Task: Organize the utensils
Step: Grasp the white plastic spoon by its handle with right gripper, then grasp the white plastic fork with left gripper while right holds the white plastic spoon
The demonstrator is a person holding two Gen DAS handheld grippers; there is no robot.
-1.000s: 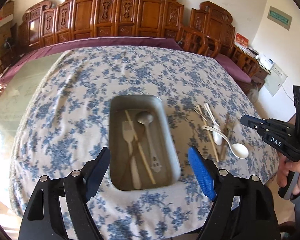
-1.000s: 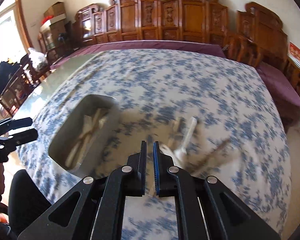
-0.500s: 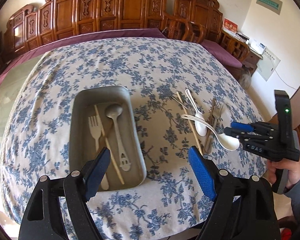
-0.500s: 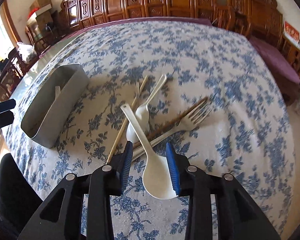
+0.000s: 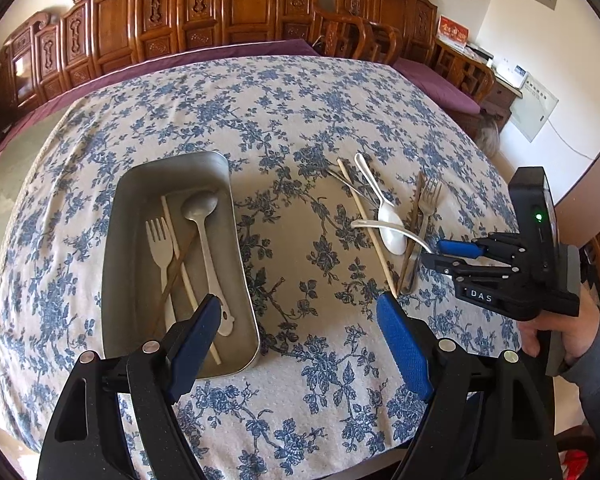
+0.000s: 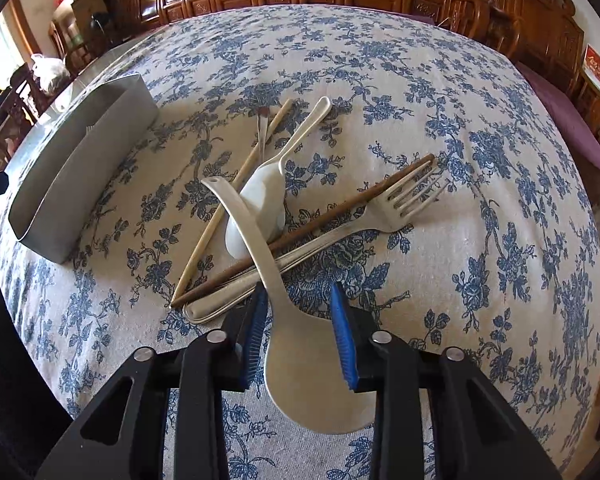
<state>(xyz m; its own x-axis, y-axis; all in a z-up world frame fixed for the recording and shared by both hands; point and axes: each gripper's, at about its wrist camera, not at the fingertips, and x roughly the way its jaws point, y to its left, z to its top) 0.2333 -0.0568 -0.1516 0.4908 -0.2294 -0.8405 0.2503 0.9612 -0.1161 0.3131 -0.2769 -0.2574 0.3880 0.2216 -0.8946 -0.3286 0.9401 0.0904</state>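
Note:
A metal tray (image 5: 242,264) holds a pale fork (image 5: 160,248), a metal spoon (image 5: 204,232) and chopsticks. To its right lies a loose pile: a long white spoon (image 6: 312,360), a second white spoon (image 6: 260,200), a metal fork (image 6: 380,216), a brown chopstick (image 6: 340,208) and a pale chopstick (image 6: 228,216). My right gripper (image 6: 298,290) is down over the long white spoon. Its jaws are closing, with the blue pads (image 6: 342,340) against the spoon's neck and bowl. My left gripper (image 5: 298,300) hangs open and empty above the cloth, between the tray and the pile.
A blue-flowered cloth (image 5: 300,112) covers the table. Carved wooden chairs (image 5: 236,12) line the far side. A person's hand (image 5: 556,336) holds the right gripper (image 5: 436,252) at the table's right edge. The tray's side wall (image 6: 80,160) stands left of the pile.
The right gripper went from shut to open, dropped onto the pile and now closes around the long white spoon. The left gripper drifted right and lower, so the tray sits further left in its view.

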